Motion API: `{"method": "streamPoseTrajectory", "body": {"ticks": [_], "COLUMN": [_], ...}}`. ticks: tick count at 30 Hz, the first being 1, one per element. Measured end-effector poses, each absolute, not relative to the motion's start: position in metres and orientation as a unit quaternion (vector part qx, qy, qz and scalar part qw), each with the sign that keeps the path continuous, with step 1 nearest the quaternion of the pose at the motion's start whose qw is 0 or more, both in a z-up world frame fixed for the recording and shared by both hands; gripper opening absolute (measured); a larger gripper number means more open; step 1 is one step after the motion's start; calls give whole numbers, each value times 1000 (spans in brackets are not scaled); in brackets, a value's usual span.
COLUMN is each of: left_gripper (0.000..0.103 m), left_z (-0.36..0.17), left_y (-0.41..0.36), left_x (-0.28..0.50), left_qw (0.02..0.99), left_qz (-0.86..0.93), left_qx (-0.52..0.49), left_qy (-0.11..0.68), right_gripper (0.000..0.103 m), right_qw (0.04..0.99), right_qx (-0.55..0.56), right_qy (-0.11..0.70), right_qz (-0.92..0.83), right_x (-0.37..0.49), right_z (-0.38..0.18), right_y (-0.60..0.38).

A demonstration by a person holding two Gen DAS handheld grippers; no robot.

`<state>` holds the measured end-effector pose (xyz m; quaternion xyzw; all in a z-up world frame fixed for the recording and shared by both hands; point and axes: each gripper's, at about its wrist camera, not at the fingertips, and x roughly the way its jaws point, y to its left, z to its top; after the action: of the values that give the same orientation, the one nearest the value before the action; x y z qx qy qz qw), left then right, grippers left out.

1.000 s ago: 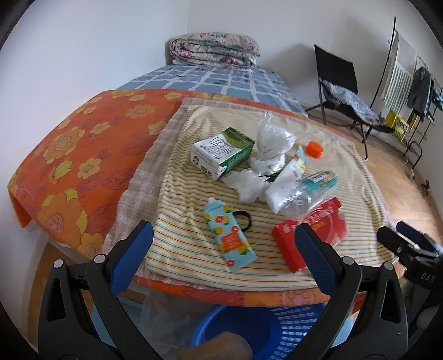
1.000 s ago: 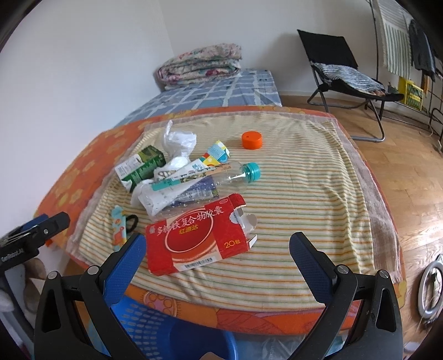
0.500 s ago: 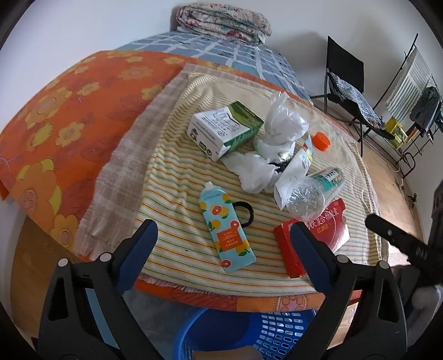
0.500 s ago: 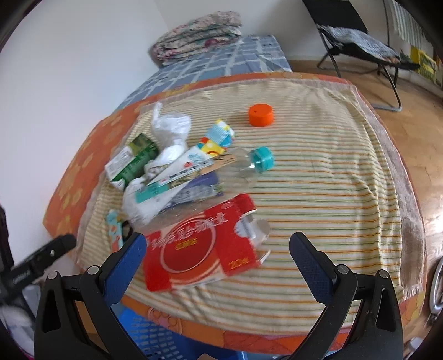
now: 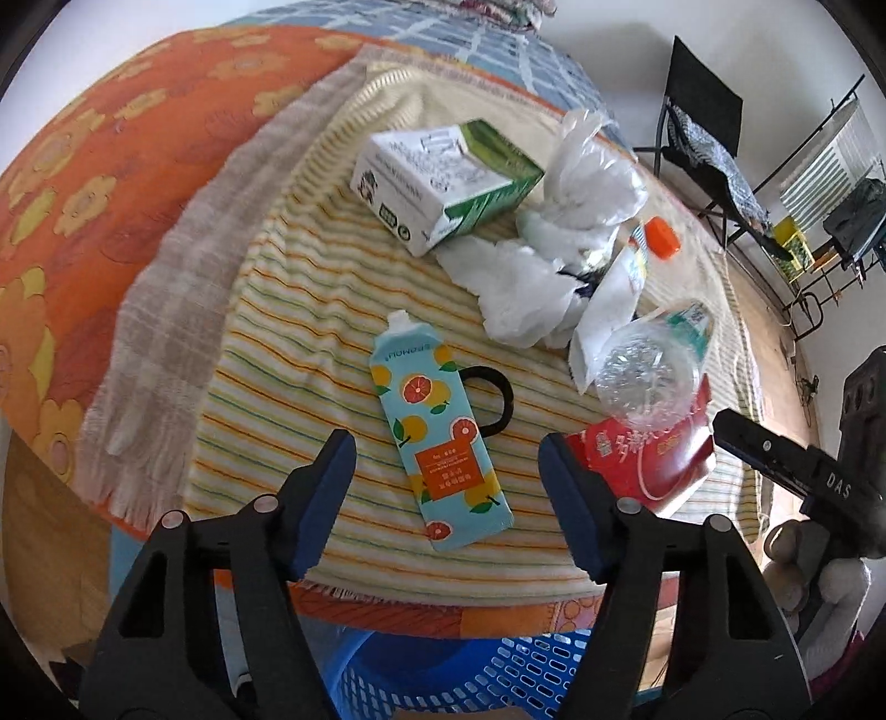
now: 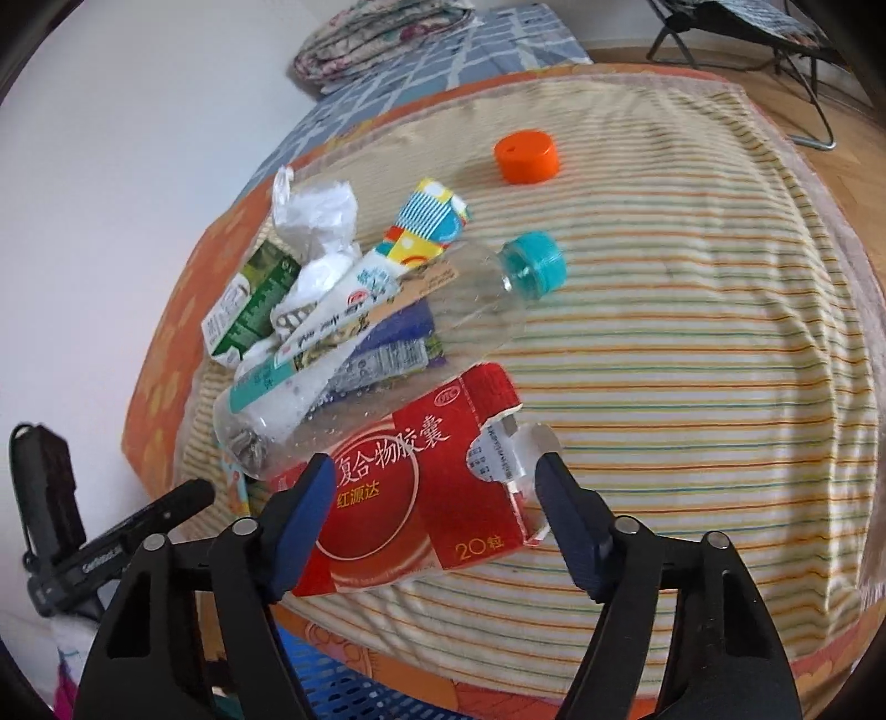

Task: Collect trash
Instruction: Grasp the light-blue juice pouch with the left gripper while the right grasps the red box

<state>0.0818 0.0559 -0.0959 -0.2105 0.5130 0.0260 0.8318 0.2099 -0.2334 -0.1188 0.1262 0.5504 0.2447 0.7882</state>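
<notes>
Trash lies on a striped cloth (image 5: 288, 310) over a bed. My left gripper (image 5: 446, 476) is open, its jaws either side of the near end of a light-blue citrus-print pouch (image 5: 437, 437). My right gripper (image 6: 434, 498) is open around the near part of a red medicine box (image 6: 421, 487), which also shows in the left wrist view (image 5: 642, 465). A clear plastic bottle (image 6: 387, 343) with a teal cap leans on the box. A green-white carton (image 5: 443, 177), white plastic bags (image 5: 531, 277), a colourful wrapper (image 6: 426, 221) and an orange cap (image 6: 526, 155) lie behind.
A blue plastic basket (image 5: 498, 675) stands on the floor below the bed's near edge. A black hair tie (image 5: 495, 399) lies by the pouch. Folded blankets (image 6: 382, 33) sit at the bed's far end. A black folding chair (image 5: 703, 127) stands at the right.
Both grippers have moved forward and down toward the bed: the left now brackets the citrus pouch, the right brackets the red box. Both jaws look narrower than before.
</notes>
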Motion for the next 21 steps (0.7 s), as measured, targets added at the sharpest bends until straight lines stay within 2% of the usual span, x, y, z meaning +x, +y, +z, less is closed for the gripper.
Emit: {"method": "streamPoseTrajectory", "body": {"ticks": [4, 9, 11, 17, 21], "left_gripper": [64, 61, 54, 37, 36], "left_z": [-106, -113, -114, -116, -117], "left_y": [54, 56, 56, 73, 84], "left_x": [92, 101, 103, 99, 93], "left_qw": [826, 825, 827, 823, 820], "left_qz": [32, 36, 39, 36, 31], "left_qx": [-200, -191, -186, -215, -234], "left_qy": [525, 530, 530, 525, 521], "right_gripper": [69, 69, 68, 48, 40], "right_qw": [784, 781, 783, 779, 777], "right_qx": [109, 97, 91, 100, 110], "right_qy": [558, 563, 561, 561, 559], "right_qz": [249, 252, 254, 262, 268], "right_x": [212, 212, 211, 210, 209], "right_z": [-127, -137, -137, -137, -137], "right_y": [-226, -222, -221, -222, -228]}}
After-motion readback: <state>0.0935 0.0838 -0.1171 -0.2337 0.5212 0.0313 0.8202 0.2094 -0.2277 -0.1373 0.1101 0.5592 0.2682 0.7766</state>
